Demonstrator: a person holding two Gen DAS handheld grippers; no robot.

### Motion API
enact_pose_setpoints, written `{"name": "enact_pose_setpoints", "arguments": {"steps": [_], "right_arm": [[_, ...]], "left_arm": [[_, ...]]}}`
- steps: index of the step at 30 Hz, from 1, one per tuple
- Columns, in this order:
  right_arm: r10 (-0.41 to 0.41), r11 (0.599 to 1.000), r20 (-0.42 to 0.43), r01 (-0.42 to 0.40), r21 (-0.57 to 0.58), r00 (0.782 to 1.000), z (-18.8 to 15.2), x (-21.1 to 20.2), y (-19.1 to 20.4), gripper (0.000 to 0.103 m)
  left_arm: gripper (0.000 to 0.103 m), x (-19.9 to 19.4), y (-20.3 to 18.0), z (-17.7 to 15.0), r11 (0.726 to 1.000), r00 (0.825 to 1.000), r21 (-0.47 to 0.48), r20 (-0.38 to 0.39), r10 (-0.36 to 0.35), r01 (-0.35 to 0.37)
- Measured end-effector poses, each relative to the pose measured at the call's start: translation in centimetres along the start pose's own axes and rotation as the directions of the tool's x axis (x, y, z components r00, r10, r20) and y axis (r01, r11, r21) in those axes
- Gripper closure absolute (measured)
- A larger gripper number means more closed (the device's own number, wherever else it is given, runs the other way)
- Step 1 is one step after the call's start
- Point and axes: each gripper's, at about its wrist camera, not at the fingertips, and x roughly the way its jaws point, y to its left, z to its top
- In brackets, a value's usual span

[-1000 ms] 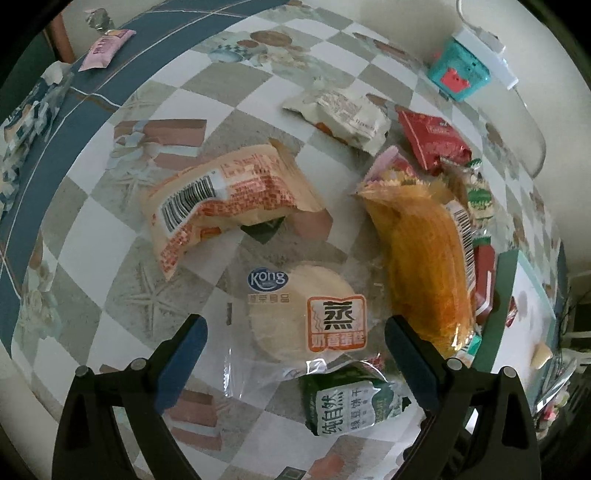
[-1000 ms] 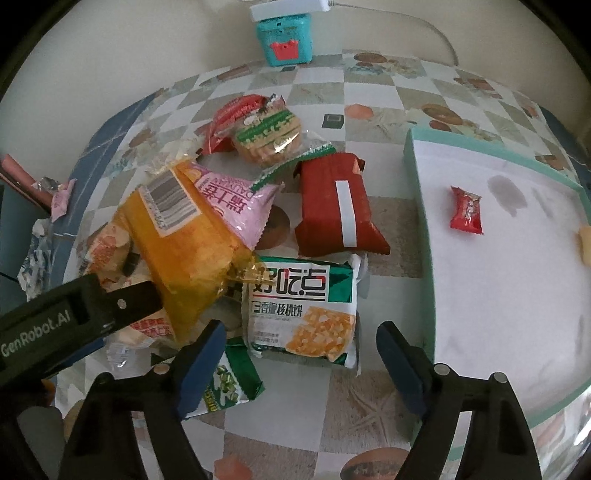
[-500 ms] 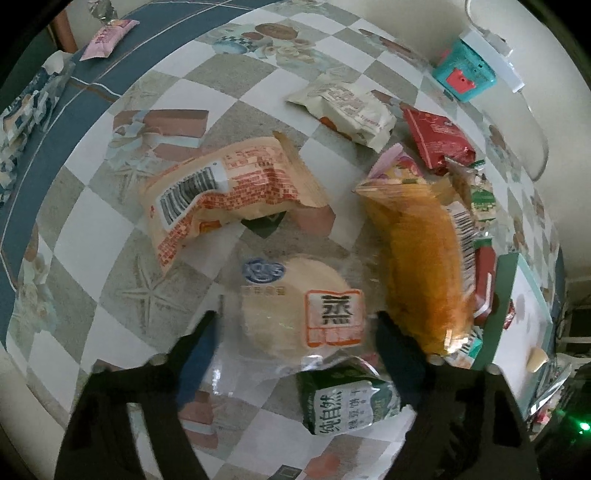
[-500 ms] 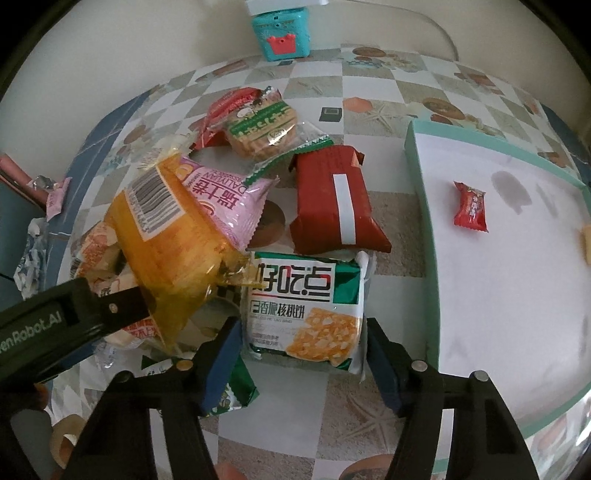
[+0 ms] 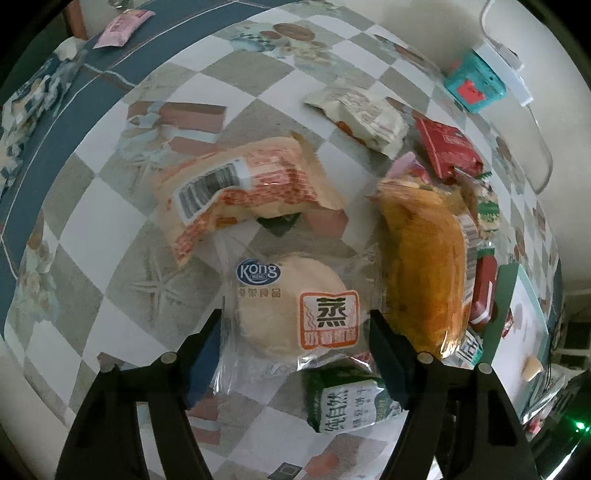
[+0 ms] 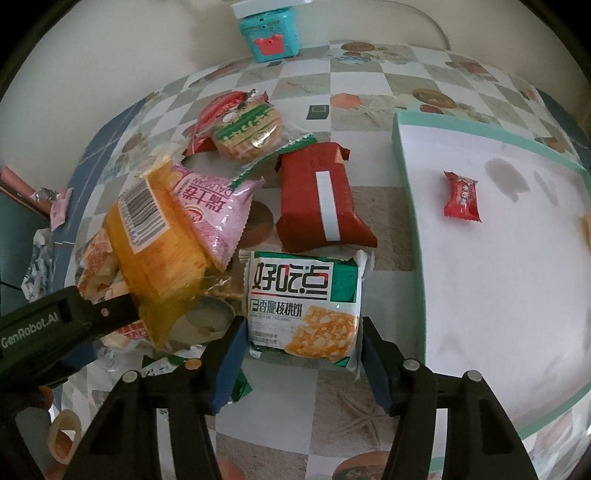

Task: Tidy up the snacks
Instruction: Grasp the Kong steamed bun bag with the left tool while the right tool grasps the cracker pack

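In the left wrist view my left gripper (image 5: 295,350) has its jaws closed in against the sides of a clear-wrapped steamed cake (image 5: 295,306) on the table. In the right wrist view my right gripper (image 6: 301,354) has its jaws against both sides of a green-and-white walnut cookie packet (image 6: 304,306). An orange packet (image 5: 424,266) lies to the right of the cake and also shows in the right wrist view (image 6: 159,251). The left gripper's black body (image 6: 55,328) shows at left in the right view.
A teal-rimmed white tray (image 6: 406,177) at right holds a red candy (image 6: 461,197). Nearby lie a red packet (image 6: 321,199), a pink packet (image 6: 214,206), a round biscuit pack (image 6: 247,129), an orange-striped bread packet (image 5: 240,188) and a green packet (image 5: 347,402). A teal box (image 6: 267,31) stands at the back.
Both grippers have moved forward and narrowed: the left jaws now press the steamed cake's wrapper, and the right jaws now touch the cookie packet's sides.
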Motion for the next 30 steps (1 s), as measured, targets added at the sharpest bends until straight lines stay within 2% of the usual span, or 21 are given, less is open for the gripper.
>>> {"name": "enact_pose_setpoints", "arguments": {"steps": [17, 27, 30], "right_arm": [[-0.001, 1.0, -0.003, 0.001, 0.0, 1.0, -0.1, -0.1, -0.2, 0.041], [-0.005, 1.0, -0.004, 0.005, -0.001, 1.0, -0.3, -0.2, -0.5, 0.041], [-0.007, 1.0, -0.006, 0.007, -0.003, 1.0, -0.3, -0.3, -0.5, 0.041]], "left_arm": [[0.026, -0.5, 4.5, 0.8, 0.992, 0.999, -0.117, -0.009, -0.042, 0.041], [0.027, -1.5, 5.5, 0.5, 0.991, 0.999, -0.133, 0.026, 0.031, -0.027], [0.035, -2.1, 5.4, 0.3, 0.992, 0.999, -0.12, 0.04, 0.034, -0.029]]}}
